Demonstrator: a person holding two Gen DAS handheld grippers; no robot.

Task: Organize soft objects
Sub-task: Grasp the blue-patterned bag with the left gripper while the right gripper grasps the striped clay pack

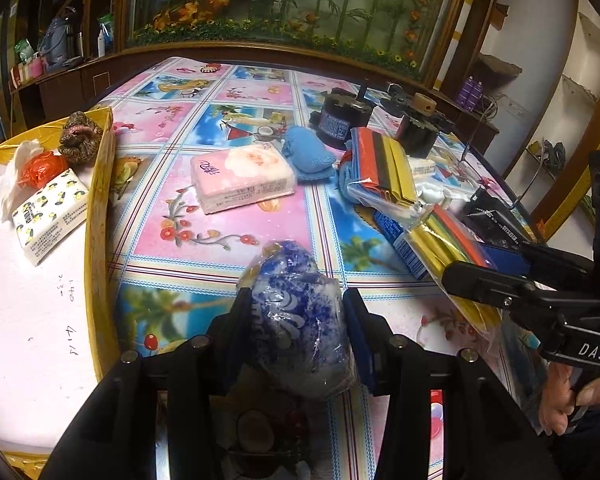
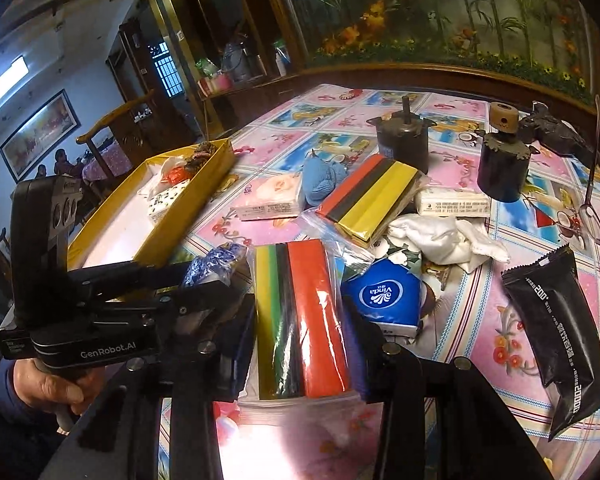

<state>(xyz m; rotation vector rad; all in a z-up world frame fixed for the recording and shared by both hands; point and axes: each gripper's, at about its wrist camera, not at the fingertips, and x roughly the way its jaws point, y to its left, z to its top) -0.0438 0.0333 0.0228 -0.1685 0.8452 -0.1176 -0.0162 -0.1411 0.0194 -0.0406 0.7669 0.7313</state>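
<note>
Left gripper (image 1: 298, 316) is clamped on a blue-and-white plastic-wrapped bundle (image 1: 296, 312), while right gripper (image 2: 300, 312) is clamped on a bagged pack of yellow, green, black and red folded sheets (image 2: 300, 312).

tissue pack (image 1: 244, 180) on table (image 1: 220, 240) | tray (image 1: 100, 184) left

The left claw (image 1: 296, 312), at the lower middle of its frame, has both pads pressed on a blue-and-white wrapped bundle (image 1: 296, 320). The right claw (image 2: 300, 320), lower middle of its own frame, grips a bag of coloured sheets (image 2: 300, 316). A hand (image 2: 48, 392) grasps each handle.
</note>
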